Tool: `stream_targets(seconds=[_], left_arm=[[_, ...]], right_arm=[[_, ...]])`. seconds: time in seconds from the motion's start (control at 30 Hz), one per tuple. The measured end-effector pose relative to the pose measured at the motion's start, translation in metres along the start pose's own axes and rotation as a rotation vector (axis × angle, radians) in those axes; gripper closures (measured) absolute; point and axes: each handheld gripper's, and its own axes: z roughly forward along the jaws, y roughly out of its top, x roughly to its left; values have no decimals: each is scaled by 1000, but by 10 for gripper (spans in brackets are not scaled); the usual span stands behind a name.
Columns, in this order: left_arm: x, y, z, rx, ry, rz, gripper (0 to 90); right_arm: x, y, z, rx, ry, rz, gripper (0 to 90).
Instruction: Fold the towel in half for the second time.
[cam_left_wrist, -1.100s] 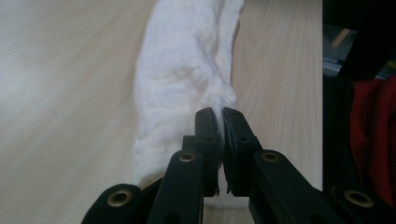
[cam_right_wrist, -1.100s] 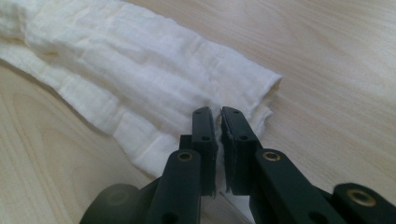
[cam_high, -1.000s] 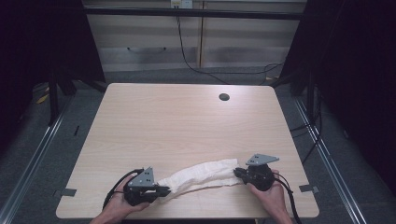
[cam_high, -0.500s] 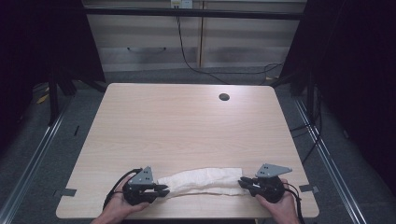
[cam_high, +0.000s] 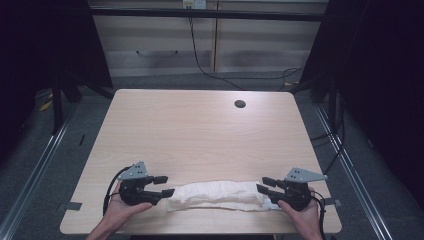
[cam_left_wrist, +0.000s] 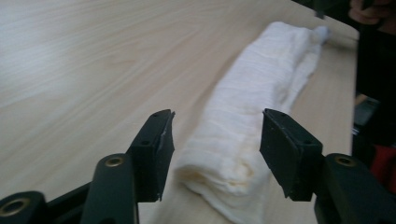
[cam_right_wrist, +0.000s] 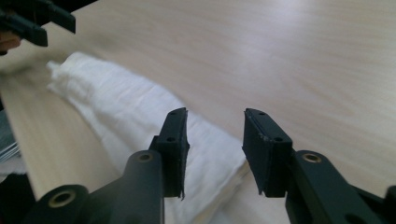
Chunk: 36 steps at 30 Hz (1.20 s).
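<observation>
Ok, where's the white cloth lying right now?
In the high view the white cloth lies stretched along the table's near edge, between the open left gripper and right gripper.

White towel (cam_high: 220, 195), rolled/folded into a long soft bundle, flat on the table (cam_high: 200, 130) at 6 o'clock near the front edge. Long axis runs 9-to-3. Thick rounded fold at the 9 end, flatter layered edge at the 3 end. Crinkled woven texture.

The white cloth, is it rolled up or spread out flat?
Rolled up. The white cloth lies as a long, thick roll near the table's front edge.
</observation>
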Motion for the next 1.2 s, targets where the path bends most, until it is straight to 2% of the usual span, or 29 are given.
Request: stream_targets(seconds=[0.1, 0.23, 0.47, 0.67, 0.73, 0.83, 1.0, 1.13, 1.2], left_arm=[[9, 4, -4, -26, 40, -27, 383], [18, 8, -10, -37, 102, -64, 327], [31, 4, -30, -57, 198, -107, 288], [45, -6, -46, -69, 262, -173, 280], [49, -10, -49, -61, 294, -177, 264], [53, -18, -52, -69, 329, -213, 259], [60, -28, -59, -70, 391, -226, 255], [66, -36, -56, -37, 410, -252, 254], [66, -38, -54, -29, 403, -257, 254]], right_arm=[[-5, 11, 3, -31, -38, 6, 552], [-9, 22, 6, -60, -78, 17, 496], [-23, 27, -2, -99, -182, 70, 389], [-37, 20, -15, -93, -283, 125, 301], [-42, 15, -18, -88, -318, 137, 284], [-49, 4, -21, -85, -346, 158, 286], [-59, -8, -23, -66, -397, 177, 268], [-66, -13, -24, -61, -421, 198, 273], [-68, -14, -24, -59, -427, 208, 273]])
